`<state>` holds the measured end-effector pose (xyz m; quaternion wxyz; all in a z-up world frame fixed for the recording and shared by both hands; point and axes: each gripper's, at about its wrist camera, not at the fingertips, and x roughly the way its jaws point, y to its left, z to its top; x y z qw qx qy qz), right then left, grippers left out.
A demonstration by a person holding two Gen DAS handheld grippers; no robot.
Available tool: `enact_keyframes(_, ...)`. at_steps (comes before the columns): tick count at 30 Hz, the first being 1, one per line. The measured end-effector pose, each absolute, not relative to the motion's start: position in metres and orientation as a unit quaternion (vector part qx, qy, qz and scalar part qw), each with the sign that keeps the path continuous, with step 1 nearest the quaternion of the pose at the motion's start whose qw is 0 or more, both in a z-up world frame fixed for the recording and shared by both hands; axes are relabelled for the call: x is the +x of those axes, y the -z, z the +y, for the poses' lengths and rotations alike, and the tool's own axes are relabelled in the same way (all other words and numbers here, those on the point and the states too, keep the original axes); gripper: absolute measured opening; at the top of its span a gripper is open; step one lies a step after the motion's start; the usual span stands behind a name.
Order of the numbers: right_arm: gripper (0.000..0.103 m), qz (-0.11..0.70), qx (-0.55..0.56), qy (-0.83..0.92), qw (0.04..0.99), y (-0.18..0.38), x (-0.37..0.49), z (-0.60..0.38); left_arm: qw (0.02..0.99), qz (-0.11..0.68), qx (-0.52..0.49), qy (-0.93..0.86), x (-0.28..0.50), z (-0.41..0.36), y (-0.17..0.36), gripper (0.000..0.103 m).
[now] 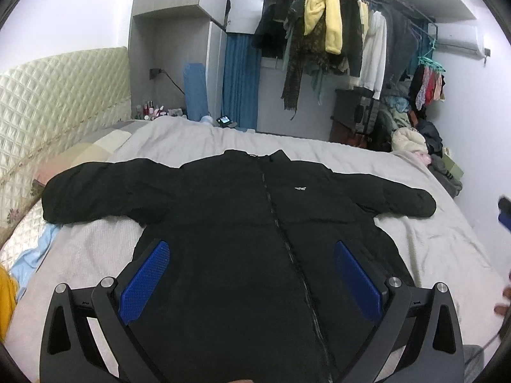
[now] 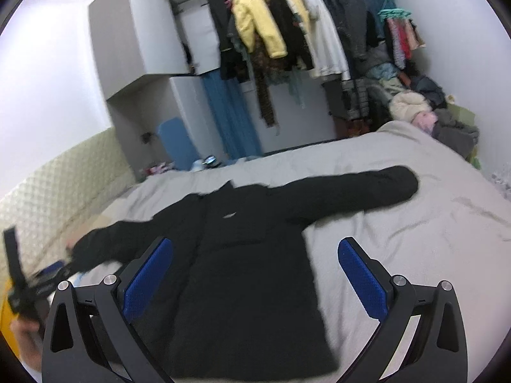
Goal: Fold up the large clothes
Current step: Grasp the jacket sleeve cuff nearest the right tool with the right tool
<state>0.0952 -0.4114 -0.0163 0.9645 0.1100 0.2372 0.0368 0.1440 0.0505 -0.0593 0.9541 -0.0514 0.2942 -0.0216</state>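
Note:
A large black puffer jacket (image 1: 242,223) lies flat and front-up on the grey bed cover (image 1: 431,249), zipped, both sleeves spread out sideways. My left gripper (image 1: 250,249) hovers above the jacket's lower middle, open, blue pads wide apart with nothing between them. In the right wrist view the same jacket (image 2: 249,271) fills the lower centre, its right sleeve (image 2: 361,191) stretched over the bed. My right gripper (image 2: 255,249) is open above the jacket's hem side. The other hand-held gripper (image 2: 22,284) shows at the far left edge.
A quilted cream headboard (image 1: 54,95) stands at the left. A rail of hanging clothes (image 1: 322,25) and a pile of garments (image 1: 415,134) fill the far wall. Grey cupboards (image 2: 137,38) and a blue curtain (image 2: 230,115) stand behind the bed. A pale blue cloth (image 1: 35,249) lies at the bed's left.

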Motion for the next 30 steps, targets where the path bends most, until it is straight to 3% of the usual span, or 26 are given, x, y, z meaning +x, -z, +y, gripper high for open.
enact_keyframes(18, 0.103, 0.243, 0.104, 0.013, 0.964, 0.070, 0.272, -0.549, 0.956, 0.275, -0.103, 0.010, 0.168, 0.078, 0.120, 0.103)
enact_keyframes(23, 0.103, 0.268, 0.177, 0.037, 0.946, 0.123, 0.317, -0.609, 0.961, 0.272, -0.049, -0.024, 0.165, 0.058, 0.140, 0.103)
enact_keyframes(30, 0.102, 0.275, 0.298, 0.116, 0.907, 0.197, 0.360, -0.698, 0.957, 0.283, -0.061, -0.003, 0.177, 0.036, 0.156, 0.103)
